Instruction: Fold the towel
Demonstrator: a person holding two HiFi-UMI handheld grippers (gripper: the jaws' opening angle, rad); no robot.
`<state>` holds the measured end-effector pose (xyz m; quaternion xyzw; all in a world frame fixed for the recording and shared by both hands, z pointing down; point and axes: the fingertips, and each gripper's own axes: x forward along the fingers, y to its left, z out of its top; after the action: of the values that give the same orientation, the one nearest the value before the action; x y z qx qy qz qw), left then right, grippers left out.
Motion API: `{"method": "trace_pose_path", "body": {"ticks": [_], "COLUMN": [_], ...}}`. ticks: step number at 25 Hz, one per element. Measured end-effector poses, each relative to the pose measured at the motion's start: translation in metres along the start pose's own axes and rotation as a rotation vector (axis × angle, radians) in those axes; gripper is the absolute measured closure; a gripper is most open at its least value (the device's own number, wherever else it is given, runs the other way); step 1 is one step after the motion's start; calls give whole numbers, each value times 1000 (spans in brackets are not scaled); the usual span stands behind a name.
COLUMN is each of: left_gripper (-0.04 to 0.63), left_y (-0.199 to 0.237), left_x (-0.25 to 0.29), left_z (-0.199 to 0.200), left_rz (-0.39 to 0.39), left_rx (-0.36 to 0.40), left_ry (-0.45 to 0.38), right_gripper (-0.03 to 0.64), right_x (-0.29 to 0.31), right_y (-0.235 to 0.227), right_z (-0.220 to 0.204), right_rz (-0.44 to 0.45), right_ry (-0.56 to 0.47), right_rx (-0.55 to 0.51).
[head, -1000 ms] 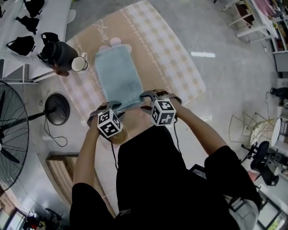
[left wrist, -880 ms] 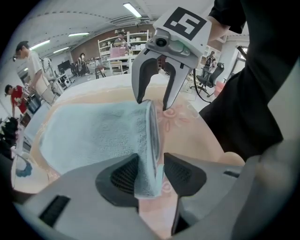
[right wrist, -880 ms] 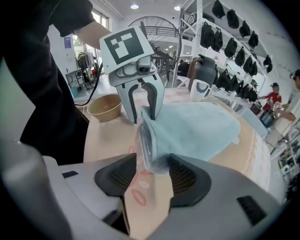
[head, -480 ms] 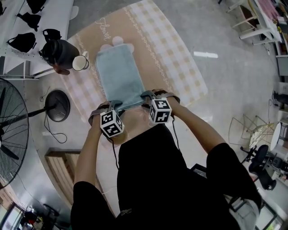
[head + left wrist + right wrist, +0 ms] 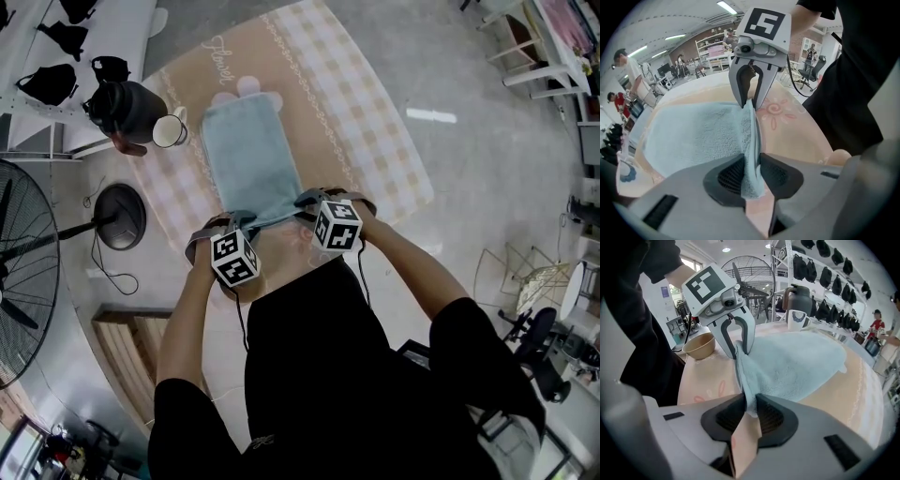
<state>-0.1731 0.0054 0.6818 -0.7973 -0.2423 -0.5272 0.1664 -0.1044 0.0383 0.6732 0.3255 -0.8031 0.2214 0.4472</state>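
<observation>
Fluffy pale-blue terry towel (image 5: 251, 161), rectangular, lies flat on checked tablecloth (image 5: 375, 131), long axis approx 12-to-6 in head view, near short edge at 6, where left gripper (image 5: 238, 223) & right gripper (image 5: 306, 199), jaws just closed narrow, each pinch a corner.

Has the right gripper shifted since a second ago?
Yes, slightly: the right gripper edged up-frame toward the mug; its jaws have just been closing and now pinch the towel.
</observation>
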Motion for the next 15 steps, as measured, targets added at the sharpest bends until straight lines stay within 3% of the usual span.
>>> {"method": "trace_pose_path", "body": {"ticks": [4,7,15], "left_gripper": [505,517,531], "left_y": [-2,-11,-29], "left_x": [0,-1,-7], "left_z": [1,5,37], "left_rz": [-48,-91,-305], "left_rx": [-106,-138,-330], "left_ry": [-11,6,-49], "right_gripper": [558,565,574], "right_x": [-4,-10,-36], "right_y": [4,12,11], "right_z": [-1,-4,-22], "right_rz": [36,58,128], "right_ry": [12,16,63], "right_rx": [-12,-27,-71]}}
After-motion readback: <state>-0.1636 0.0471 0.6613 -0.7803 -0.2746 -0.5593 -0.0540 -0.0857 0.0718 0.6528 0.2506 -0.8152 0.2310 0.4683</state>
